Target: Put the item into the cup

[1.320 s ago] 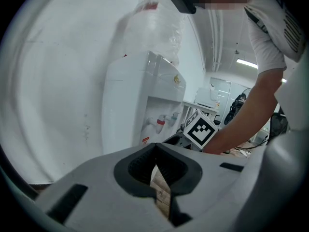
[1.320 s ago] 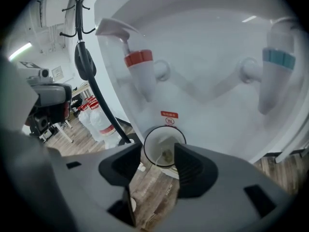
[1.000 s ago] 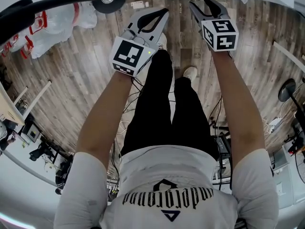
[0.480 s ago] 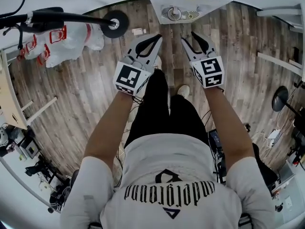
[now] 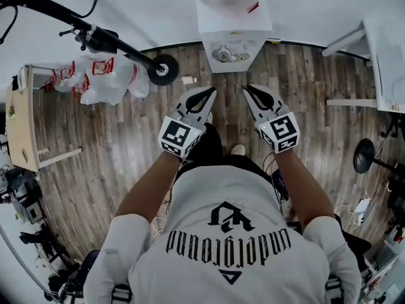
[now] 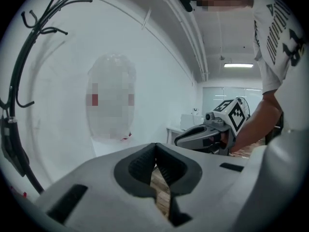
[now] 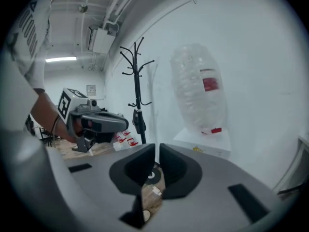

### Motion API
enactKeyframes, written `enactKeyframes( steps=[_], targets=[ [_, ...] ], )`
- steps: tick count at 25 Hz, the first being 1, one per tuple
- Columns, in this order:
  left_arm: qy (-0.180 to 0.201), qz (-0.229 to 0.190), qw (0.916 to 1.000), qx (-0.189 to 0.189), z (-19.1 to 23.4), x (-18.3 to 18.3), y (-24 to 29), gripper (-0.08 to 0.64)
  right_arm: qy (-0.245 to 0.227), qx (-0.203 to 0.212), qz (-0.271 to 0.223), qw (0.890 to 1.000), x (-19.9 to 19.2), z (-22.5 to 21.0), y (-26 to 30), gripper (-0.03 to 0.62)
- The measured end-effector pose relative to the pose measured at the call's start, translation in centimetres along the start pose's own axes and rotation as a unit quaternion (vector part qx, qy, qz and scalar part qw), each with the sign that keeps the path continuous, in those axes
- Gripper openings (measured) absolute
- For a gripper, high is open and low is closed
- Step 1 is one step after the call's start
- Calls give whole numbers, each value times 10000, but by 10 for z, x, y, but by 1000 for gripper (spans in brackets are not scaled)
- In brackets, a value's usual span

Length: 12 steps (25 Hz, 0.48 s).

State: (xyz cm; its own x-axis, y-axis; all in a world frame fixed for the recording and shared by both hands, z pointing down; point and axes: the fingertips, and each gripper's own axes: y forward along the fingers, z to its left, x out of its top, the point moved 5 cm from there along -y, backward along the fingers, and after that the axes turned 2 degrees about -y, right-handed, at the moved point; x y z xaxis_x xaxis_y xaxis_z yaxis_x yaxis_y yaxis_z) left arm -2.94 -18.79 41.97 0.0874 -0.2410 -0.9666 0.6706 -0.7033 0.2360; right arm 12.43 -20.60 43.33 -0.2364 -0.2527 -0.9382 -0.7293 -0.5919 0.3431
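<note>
No cup and no loose item show in any view. I hold both grippers out in front of me above a wooden floor. My left gripper (image 5: pixel 211 91) (image 6: pixel 155 146) is shut, its dark pads touching with nothing between them. The jaws of my right gripper (image 5: pixel 248 88) (image 7: pixel 157 148) are closing; a thin slit remains between the pads and nothing is in it. Each gripper view shows the other gripper alongside, the right one (image 6: pixel 205 133) and the left one (image 7: pixel 96 122).
A white water dispenser (image 5: pixel 233 33) with a clear bottle (image 7: pixel 200 88) stands straight ahead against the wall. A black coat rack (image 7: pixel 137 95) has its round base (image 5: pixel 163 69) to the left, next to white plastic bags (image 5: pixel 104 78). A wooden table (image 5: pixel 19 125) is far left.
The view has risen and now shows the whole dispenser and the wall. Both grippers have come closer to my body. The right jaws have narrowed from wide open to a slit.
</note>
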Motion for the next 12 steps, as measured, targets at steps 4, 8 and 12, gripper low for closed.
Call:
enactKeyframes(
  steps=[4,8,12],
  targets=[
    [132,-140,9997,123,-26,21,-26,8,-222,106,-292,9993,21,18,-43,6],
    [153,-307,9993,177,-53,40,-50,8,-234,125,-554,9981,38,36,-80,6],
    [221,-575,9978,235,-72,59,-67,8,-300,74,-812,9962,55,48,-111,6]
  ],
)
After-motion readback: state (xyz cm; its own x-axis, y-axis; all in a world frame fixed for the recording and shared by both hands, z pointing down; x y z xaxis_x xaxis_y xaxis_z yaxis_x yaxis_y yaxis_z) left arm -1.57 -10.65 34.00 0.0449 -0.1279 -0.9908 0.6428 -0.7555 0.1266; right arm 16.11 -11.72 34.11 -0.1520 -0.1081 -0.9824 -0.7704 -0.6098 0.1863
